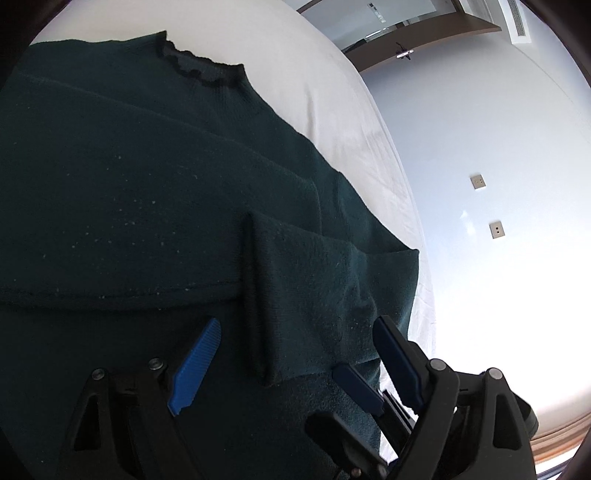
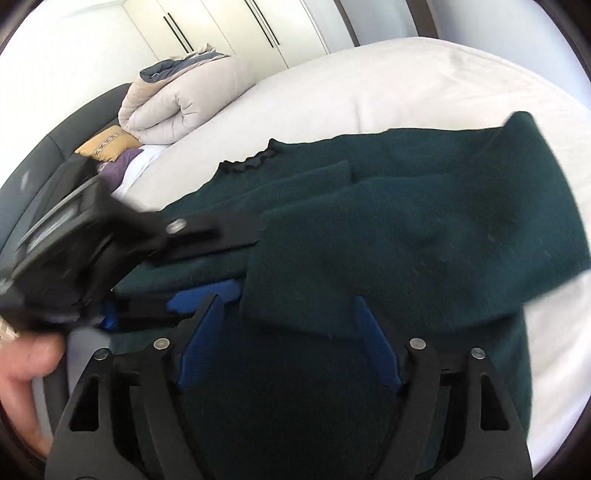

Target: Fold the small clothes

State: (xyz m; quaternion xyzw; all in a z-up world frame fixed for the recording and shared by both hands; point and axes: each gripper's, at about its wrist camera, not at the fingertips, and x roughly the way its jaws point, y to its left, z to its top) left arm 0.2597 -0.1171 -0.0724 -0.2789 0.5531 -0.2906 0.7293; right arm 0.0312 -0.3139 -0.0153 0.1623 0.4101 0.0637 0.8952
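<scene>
L wrist view:
Sweater: dark green knit sweater (image 1: 155, 177) lies flat on white bed sheet (image 1: 332, 85), fills most of frame; frilled collar (image 1: 199, 66) at far end, away from cam.
Sleeve: one sleeve (image 1: 314, 288) folded back across body, cuff end nearest the tongs, its edge a raised ridge running toward cam.
L gripper: left gripper (image 1: 291, 350) spread wide, blue pads either side of the sleeve end; fabric sits between the fingers w/o being pinched. Holds nothing.
Other tongs: a blue pad of the right gripper (image 1: 356, 384) shows low in frame, lying on the cloth just inside L's right-hand finger.
Bkgd: pale wall (image 1: 480, 129) w/ two sockets (image 1: 478, 181), wood trim up top.

R wrist view:
Sweater: same green knit (image 2: 424, 229) spread on sheet (image 2: 406, 74); collar (image 2: 251, 162) mid-left, folded layers stacked over body, right-hand part blurred.
R gripper: right gripper (image 2: 286, 332) wide apart, blue pads flanking a folded fabric edge near cam; cloth lies in the gap, not clamped. Nothing gripped.
L tongs here: left gripper (image 2: 192, 291) comes in from left, black body blurred, blue tips low on the sweater edge just beside R's left finger; person's hand (image 2: 26, 373) on its handle at bottom left.
Bkgd: rolled beige duvet (image 2: 177, 99), yellow cushion (image 2: 107, 142), purple cloth (image 2: 122, 166), white wardrobe doors (image 2: 229, 26) behind.
</scene>
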